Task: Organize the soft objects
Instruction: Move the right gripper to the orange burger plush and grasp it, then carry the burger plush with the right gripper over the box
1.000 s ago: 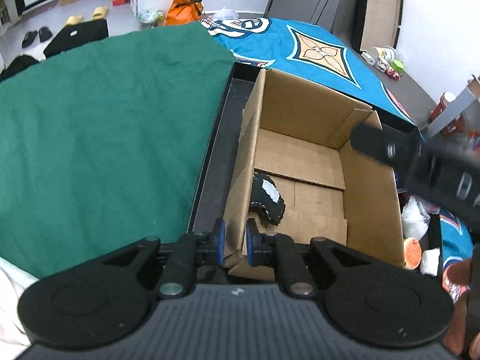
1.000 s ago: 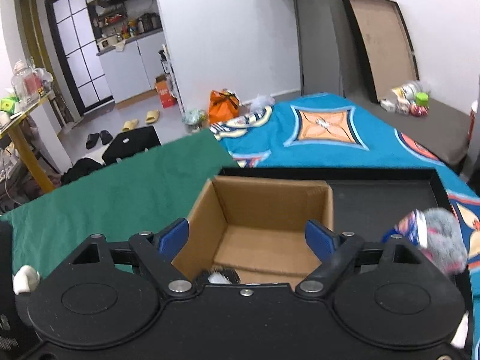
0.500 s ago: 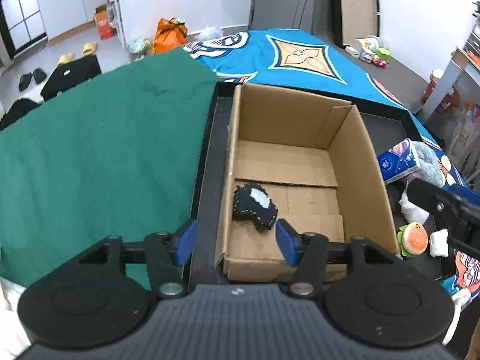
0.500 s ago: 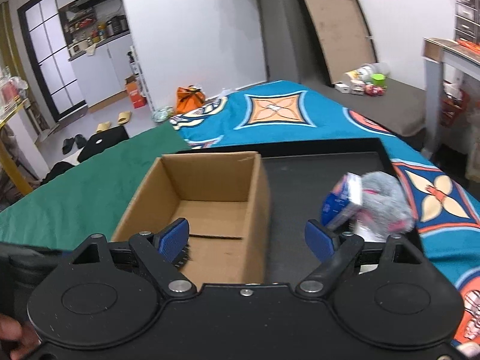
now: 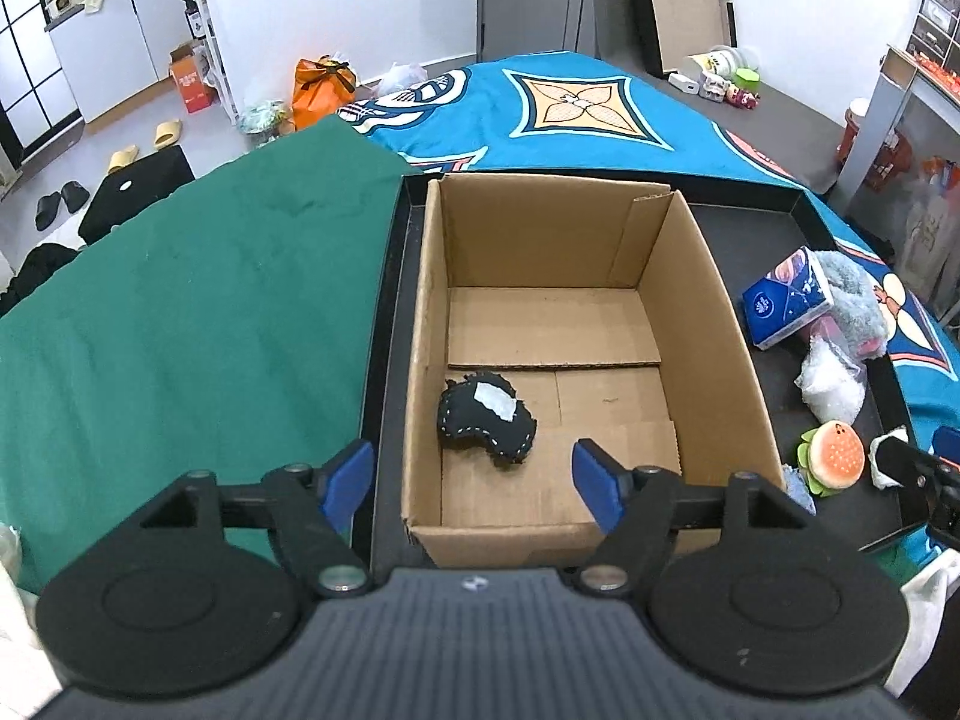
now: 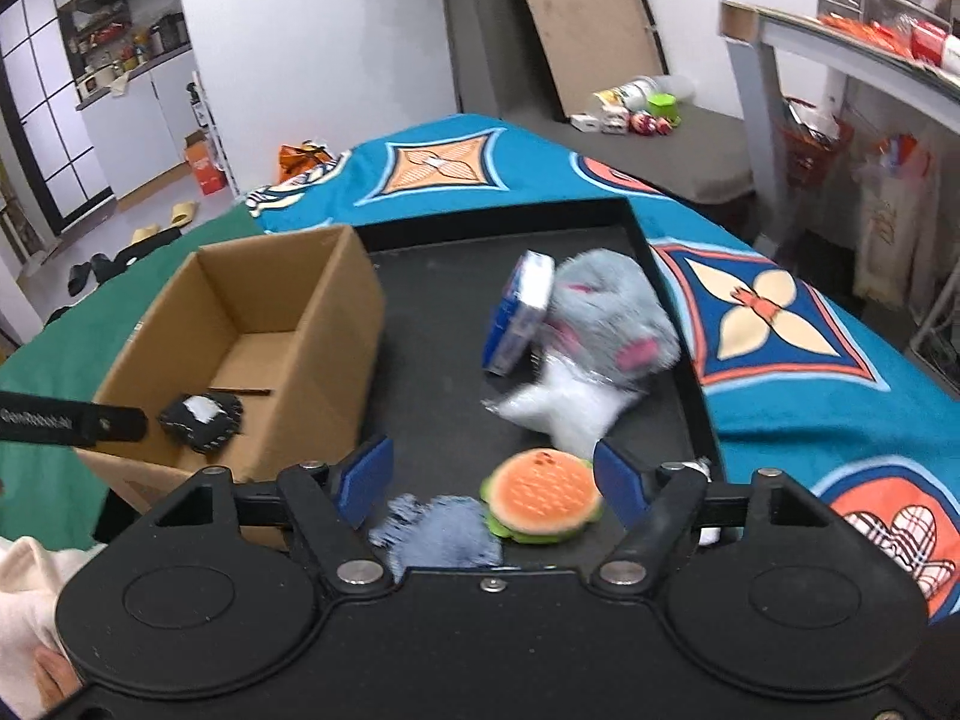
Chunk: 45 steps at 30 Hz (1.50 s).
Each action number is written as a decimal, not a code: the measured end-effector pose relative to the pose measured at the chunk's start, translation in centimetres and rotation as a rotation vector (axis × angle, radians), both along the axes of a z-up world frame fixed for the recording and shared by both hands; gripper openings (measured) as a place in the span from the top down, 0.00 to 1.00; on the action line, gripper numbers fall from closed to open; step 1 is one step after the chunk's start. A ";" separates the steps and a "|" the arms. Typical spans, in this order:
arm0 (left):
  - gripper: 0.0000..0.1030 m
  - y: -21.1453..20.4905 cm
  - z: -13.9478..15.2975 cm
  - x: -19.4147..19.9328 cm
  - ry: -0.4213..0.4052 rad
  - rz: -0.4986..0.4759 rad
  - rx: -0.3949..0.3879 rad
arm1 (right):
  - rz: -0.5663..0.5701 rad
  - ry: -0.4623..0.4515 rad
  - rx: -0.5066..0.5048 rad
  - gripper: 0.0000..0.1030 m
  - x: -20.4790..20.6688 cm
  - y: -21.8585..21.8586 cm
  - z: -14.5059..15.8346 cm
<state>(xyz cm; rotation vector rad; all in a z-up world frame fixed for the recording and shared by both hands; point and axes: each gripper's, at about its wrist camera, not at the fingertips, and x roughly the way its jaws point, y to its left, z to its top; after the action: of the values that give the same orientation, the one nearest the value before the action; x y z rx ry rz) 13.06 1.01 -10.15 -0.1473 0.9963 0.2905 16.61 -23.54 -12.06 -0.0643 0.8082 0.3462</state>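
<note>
An open cardboard box [image 5: 708, 312] [image 6: 336, 300] stands in a black tray [image 5: 756, 228] [image 6: 444, 312]. A black stitched soft toy [image 5: 485, 420] [image 6: 201, 423] lies on the box floor. My left gripper [image 5: 474, 477] is open and empty above the box's near end. My right gripper [image 6: 495, 480] is open and empty over the tray, just above a burger plush [image 6: 540, 501] [image 5: 834, 461] and a blue fuzzy cloth [image 6: 444, 531]. Farther on lie a grey plush [image 6: 612, 315] [image 5: 852, 300], a blue tissue pack [image 6: 519, 312] [image 5: 786, 300] and a white bag [image 6: 564, 411] [image 5: 831, 381].
The tray rests on a bed with a green cover [image 5: 180, 330] at left and a blue patterned blanket [image 5: 576, 108] [image 6: 780, 324] behind and right. A desk [image 6: 840, 60] stands at far right. Bags and slippers lie on the floor beyond.
My left gripper opened, let go of the black toy into the box, and pulled back. My right gripper swung right from the box to above the burger plush.
</note>
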 end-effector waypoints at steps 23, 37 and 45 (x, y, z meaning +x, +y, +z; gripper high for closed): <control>0.29 -1.1 -1.8 2.1 0.077 -0.011 0.070 | -0.051 0.179 0.016 0.29 4.1 -1.5 -5.5; 0.29 -1.4 -1.9 2.2 0.082 -0.023 0.076 | -0.072 0.200 0.017 0.63 4.2 -1.8 -5.8; 0.29 -1.3 -1.8 1.8 0.079 -0.020 0.067 | -0.064 0.147 0.033 0.64 3.9 -1.6 -3.8</control>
<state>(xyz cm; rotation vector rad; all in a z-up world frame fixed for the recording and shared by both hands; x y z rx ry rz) 14.87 -0.25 -11.91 -0.0653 1.0639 0.3127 20.47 -25.15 -15.84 0.0183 0.9474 0.3062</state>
